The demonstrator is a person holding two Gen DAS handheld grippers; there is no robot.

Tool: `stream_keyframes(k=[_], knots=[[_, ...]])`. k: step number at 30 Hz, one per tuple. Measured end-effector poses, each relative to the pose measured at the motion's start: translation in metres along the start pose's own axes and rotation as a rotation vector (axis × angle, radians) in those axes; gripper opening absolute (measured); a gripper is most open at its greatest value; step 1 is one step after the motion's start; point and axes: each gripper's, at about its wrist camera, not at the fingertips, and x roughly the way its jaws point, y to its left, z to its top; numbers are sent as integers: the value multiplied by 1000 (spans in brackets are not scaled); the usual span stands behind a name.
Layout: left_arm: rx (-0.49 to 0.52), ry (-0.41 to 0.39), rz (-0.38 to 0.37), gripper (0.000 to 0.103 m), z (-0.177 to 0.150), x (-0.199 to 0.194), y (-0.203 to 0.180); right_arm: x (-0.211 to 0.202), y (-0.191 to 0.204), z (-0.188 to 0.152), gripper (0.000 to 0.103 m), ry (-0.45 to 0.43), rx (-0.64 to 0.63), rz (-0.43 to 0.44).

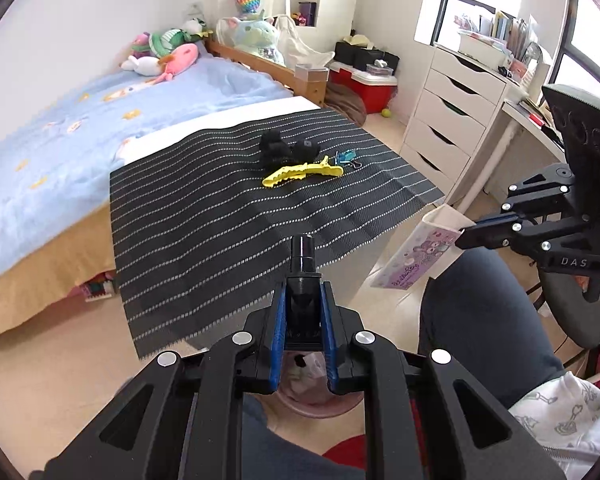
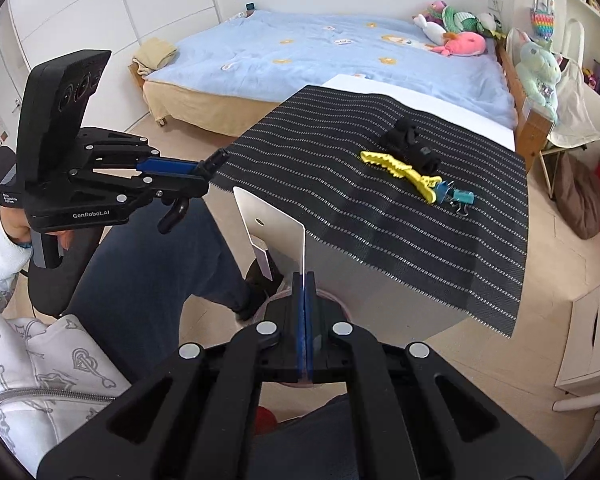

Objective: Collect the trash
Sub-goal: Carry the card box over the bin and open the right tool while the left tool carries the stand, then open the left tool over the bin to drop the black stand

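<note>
My left gripper (image 1: 303,300) is shut on a small black cylindrical nozzle-like piece (image 1: 302,256), held over the near edge of the striped mat (image 1: 220,200); it also shows in the right wrist view (image 2: 214,162). My right gripper (image 2: 305,280) is shut on a flat white packaging card (image 2: 276,228), whose printed pink side shows in the left wrist view (image 1: 416,256). A pink trash bin (image 1: 312,396) with scraps inside sits on the floor below both grippers. On the mat lie a yellow hair clip (image 1: 300,172), a black bundle (image 1: 284,148) and blue binder clips (image 1: 346,157).
The mat covers a white table (image 2: 380,280) beside a bed with a blue cover (image 1: 80,120). A white drawer unit (image 1: 452,108) and a desk stand at the right. My legs (image 1: 480,312) and a chair are close by.
</note>
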Motion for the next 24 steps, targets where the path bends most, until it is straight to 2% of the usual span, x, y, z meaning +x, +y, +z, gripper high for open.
stream_keyframes(k=[8, 12, 14, 15, 16, 19, 22, 24], knots=[[-1, -20, -3, 16, -4, -12, 0, 7, 9, -4, 0, 13, -5, 33], [-3, -25, -7, 16, -4, -13, 0, 9, 10, -3, 4, 13, -10, 29], [-3, -23, -7, 16, -3, -13, 0, 11, 9, -3, 26, 12, -8, 8], [-4, -22, -8, 16, -3, -13, 0, 11, 7, -3, 50, 7, -1, 7], [-4, -20, -10, 16, -3, -13, 1, 9, 5, -3, 68, -2, 10, 8], [-3, -14, -17, 16, -4, -12, 0, 4, 2, -2, 88, -39, 39, 1], [1, -10, -26, 16, -3, -12, -1, 1, -3, 0, 95, -56, 70, -6], [5, -9, -30, 16, -3, -11, -3, -2, -7, 1, 96, -73, 94, -20]])
